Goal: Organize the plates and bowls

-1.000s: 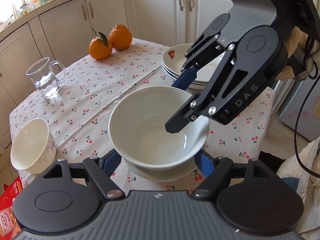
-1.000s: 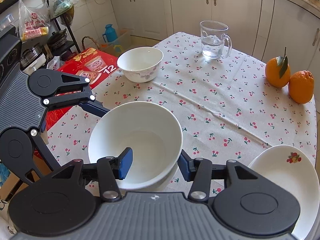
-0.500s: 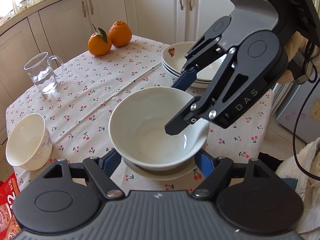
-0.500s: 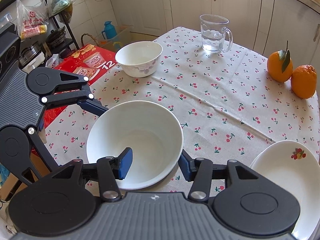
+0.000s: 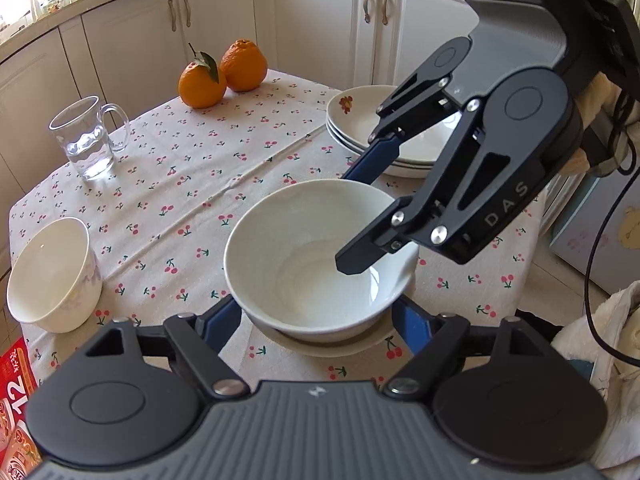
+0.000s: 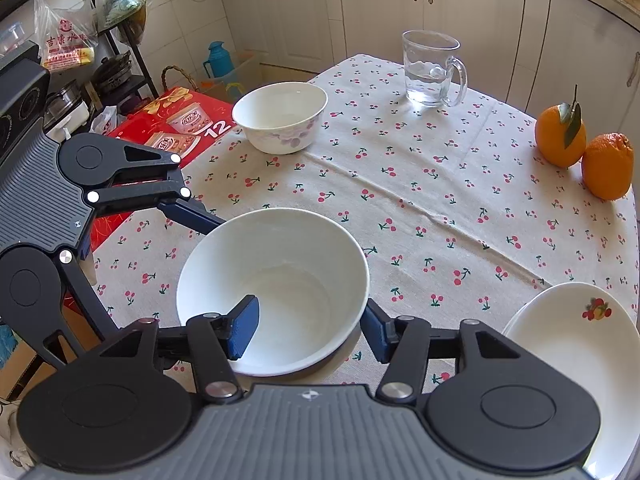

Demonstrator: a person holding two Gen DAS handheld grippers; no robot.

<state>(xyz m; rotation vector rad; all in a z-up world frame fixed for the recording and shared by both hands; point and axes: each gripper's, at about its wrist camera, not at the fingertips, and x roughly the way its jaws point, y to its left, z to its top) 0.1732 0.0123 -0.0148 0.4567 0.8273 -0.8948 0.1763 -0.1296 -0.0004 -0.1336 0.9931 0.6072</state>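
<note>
A plain white bowl (image 5: pixel 316 256) (image 6: pixel 272 288) rests on a second white dish whose rim (image 5: pixel 332 346) shows beneath it, near the table's front edge. My left gripper (image 5: pixel 318 320) straddles the bowl low down, a blue finger at each side. Its jaws are opening and the pads no longer press. My right gripper (image 6: pixel 310 328) (image 5: pixel 352 220) straddles the bowl's wall, one finger (image 6: pixel 244 332) inside and one outside. Its jaws are opening too, with a gap at each pad. A small flowered bowl (image 5: pixel 52 276) (image 6: pixel 280 116) stands apart. White plates (image 5: pixel 360 128) (image 6: pixel 580 344) are stacked.
A glass mug of water (image 5: pixel 86 140) (image 6: pixel 430 68) and two oranges (image 5: pixel 222 72) (image 6: pixel 560 136) stand at the far side of the cherry-print tablecloth (image 6: pixel 420 208). A red box (image 6: pixel 176 120) lies on the floor beyond the table edge. White cabinets line the walls.
The right gripper's two fingers have spread a little apart around the bowl's wall. The bowl has stayed where it was, and both hands have kept still.
</note>
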